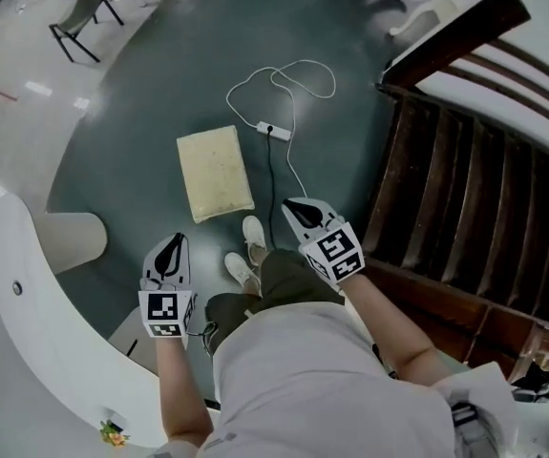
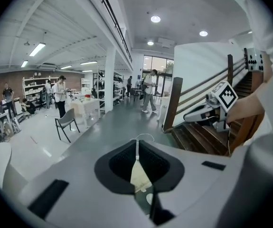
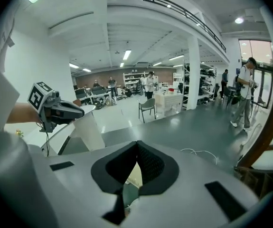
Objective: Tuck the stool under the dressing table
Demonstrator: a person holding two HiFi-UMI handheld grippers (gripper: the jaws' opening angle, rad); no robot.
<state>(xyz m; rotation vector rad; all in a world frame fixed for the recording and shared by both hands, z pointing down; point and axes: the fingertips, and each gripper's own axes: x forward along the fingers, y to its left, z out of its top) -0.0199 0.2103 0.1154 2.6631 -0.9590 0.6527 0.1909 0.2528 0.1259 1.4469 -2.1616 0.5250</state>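
Both closed, apparently: left gripper [image 1: 175,244]; right gripper [image 1: 296,207]

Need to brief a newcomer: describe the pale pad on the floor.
From the dark wooden stairs on the right, look left across the grey floor. The pad lies flat ahead of the person's shoes, near a white power strip; it is the only cream rectangle.

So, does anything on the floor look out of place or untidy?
Yes. A pale flat pad lies alone on the floor, just ahead of the person's shoes, slightly askew. Beyond it a white cable with a power strip loops loosely across the floor, which could trip someone.
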